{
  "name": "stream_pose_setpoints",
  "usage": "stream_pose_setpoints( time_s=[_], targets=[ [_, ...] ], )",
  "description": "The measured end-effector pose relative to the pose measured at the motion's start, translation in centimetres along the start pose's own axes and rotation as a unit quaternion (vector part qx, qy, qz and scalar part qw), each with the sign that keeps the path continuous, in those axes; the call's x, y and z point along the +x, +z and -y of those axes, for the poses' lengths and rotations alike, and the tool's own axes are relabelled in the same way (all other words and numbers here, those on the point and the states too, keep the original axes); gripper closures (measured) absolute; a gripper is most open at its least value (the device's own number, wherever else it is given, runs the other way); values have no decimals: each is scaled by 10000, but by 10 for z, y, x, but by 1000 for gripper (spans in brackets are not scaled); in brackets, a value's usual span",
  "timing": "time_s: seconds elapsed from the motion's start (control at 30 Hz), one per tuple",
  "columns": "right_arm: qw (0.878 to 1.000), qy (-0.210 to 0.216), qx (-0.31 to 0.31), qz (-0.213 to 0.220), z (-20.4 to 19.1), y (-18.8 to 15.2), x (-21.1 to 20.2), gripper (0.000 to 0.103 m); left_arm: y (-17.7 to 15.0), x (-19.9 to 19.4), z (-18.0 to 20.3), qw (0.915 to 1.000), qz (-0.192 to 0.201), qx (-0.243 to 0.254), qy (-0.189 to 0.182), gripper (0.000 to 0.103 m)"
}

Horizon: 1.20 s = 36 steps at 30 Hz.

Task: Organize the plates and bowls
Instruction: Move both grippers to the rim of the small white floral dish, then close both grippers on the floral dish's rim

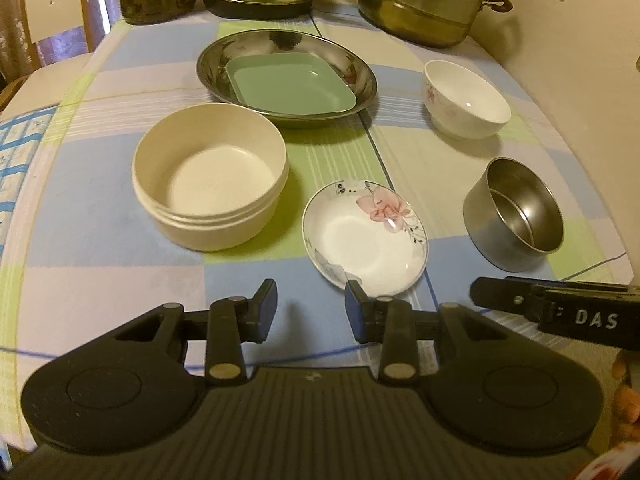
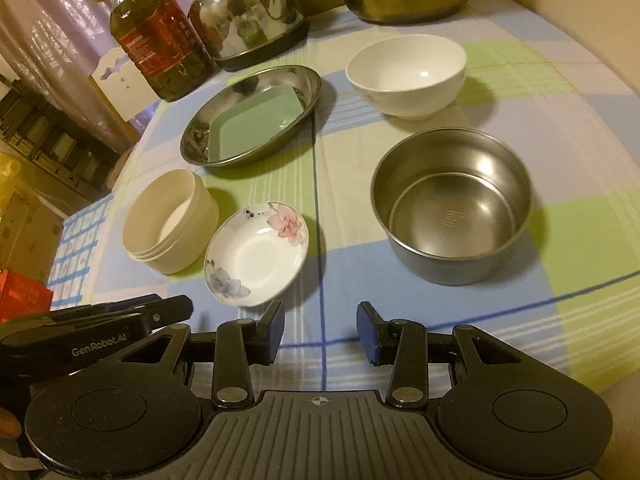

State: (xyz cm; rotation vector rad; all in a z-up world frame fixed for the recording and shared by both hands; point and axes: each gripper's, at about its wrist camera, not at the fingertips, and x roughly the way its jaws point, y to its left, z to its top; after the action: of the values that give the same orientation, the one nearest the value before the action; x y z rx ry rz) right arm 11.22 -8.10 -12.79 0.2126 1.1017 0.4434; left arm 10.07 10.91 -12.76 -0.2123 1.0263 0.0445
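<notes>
The flowered saucer lies on the checked tablecloth just beyond the left gripper, its near rim beside that gripper's right-hand finger, while the steel bowl stands a little farther off, ahead and to the right of the right gripper. The saucer is white, shallow, with a pink bloom on its far rim; the bowl is plain brushed metal, upright, empty. Both grippers have jaws parted, holding nothing, hovering over the cloth.
</notes>
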Motion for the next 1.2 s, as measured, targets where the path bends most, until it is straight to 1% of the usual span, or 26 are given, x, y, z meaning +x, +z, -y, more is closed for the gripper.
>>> stream_pose_setpoints(
  time_s=[0.3,0.37,0.5,0.67,0.8,0.87,0.93,1.0,1.2],
  targets=[
    [10000,-62,29,14,-10,10,38,63,18,26,-1,9999,-20,70,-72,70],
    [10000,-77,-4,18,-11,12,44,64,20,31,-1,9999,-51,104,-64,70],
    [9999,-140,-2,-30,-9,14,55,72,22,40,0,9998,-121,136,-36,72],
    [9999,-127,-54,-34,-9,16,61,77,23,46,0,9997,-162,163,-26,75],
    [9998,-109,-132,-42,-10,17,64,82,23,49,1,9996,-193,204,-6,83],
    [9998,-100,-170,-47,-11,17,64,84,23,50,1,9995,-227,202,4,85],
    [9997,-90,-229,-51,-13,17,65,88,22,51,2,9995,-222,205,-21,89],
    [9995,-94,-286,-51,-15,17,65,91,22,51,4,9995,-218,250,-3,89],
    [9992,-127,-370,-55,-17,18,66,91,21,50,5,9994,-206,261,-10,89]
  ],
)
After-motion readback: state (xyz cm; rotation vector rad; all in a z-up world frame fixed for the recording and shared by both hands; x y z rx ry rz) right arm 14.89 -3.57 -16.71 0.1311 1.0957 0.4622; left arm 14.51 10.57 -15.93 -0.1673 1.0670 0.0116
